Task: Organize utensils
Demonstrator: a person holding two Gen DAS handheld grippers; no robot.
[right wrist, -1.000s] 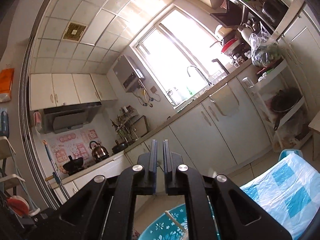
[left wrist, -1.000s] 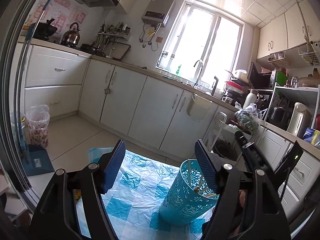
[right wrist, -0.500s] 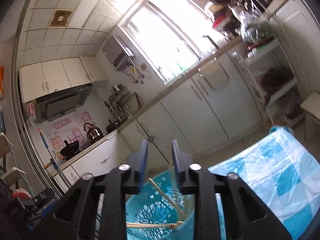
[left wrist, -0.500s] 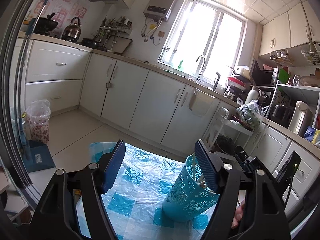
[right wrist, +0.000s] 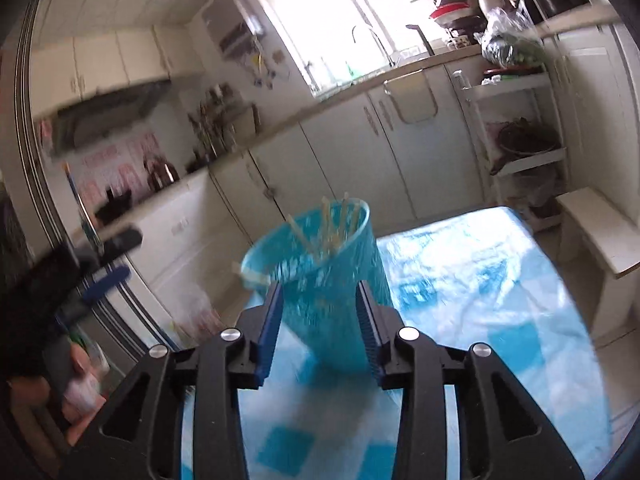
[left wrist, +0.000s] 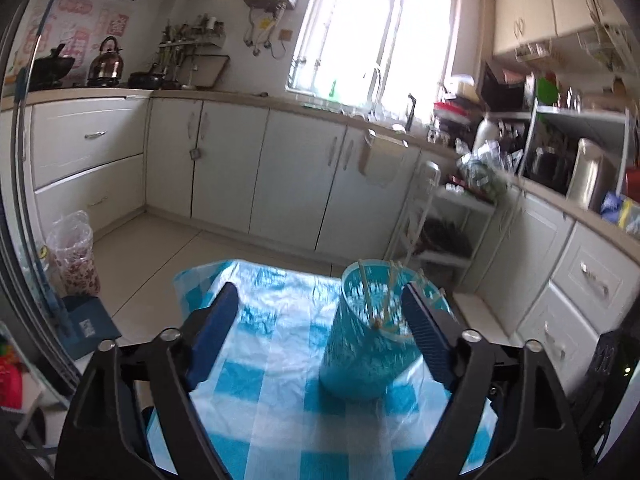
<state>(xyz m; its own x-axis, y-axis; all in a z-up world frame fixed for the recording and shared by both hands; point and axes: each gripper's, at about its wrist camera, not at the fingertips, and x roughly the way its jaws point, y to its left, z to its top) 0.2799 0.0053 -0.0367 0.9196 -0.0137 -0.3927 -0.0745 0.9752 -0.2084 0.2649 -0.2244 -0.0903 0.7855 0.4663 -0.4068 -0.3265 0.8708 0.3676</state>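
Note:
A turquoise lattice utensil holder (left wrist: 366,342) stands upright on the blue-and-white checked tablecloth (left wrist: 276,344), with several wooden chopsticks (left wrist: 384,296) standing in it. My left gripper (left wrist: 320,328) is wide open and empty, with the holder just inside its right finger. In the right wrist view the holder (right wrist: 320,280) with its chopsticks (right wrist: 332,228) stands just beyond my right gripper (right wrist: 319,320), which is open and empty. The left gripper (right wrist: 96,280) shows blurred at that view's left edge.
White kitchen cabinets (left wrist: 280,172) run along the far wall and both sides. A wire rack (right wrist: 520,128) and a white stool (right wrist: 596,228) stand right of the table. A plastic-lined bin (left wrist: 74,256) and a blue box (left wrist: 86,324) are on the floor at left.
My right gripper went from shut to open, tilted down and drew back from above the holder. More chopsticks stand in the holder. The left view tilted down a little.

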